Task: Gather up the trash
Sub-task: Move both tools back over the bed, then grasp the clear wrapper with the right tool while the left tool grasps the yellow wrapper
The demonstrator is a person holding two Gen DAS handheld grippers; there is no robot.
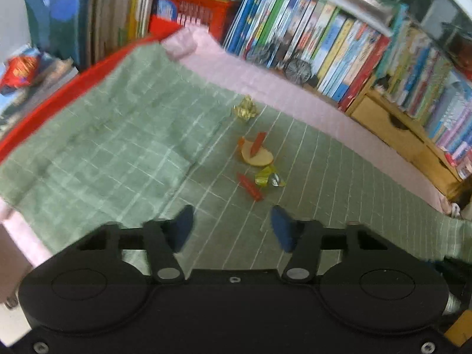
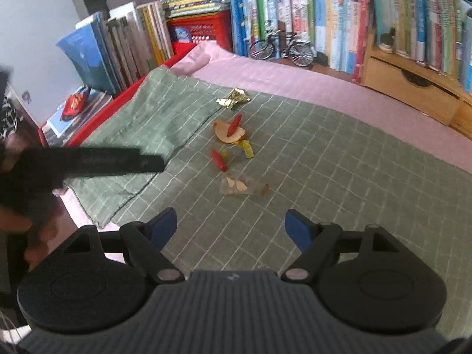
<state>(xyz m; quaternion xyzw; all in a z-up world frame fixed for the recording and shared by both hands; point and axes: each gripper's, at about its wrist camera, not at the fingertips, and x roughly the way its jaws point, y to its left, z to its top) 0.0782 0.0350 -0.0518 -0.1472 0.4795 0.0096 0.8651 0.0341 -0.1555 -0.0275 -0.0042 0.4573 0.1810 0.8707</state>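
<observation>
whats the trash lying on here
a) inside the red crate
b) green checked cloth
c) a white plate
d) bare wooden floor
b: the apple slice, the gold wrapper and the red peel strip all lie on the green checked cloth, which is spread over a pink sheet; both grippers, left and right, are open and empty above it.
</observation>
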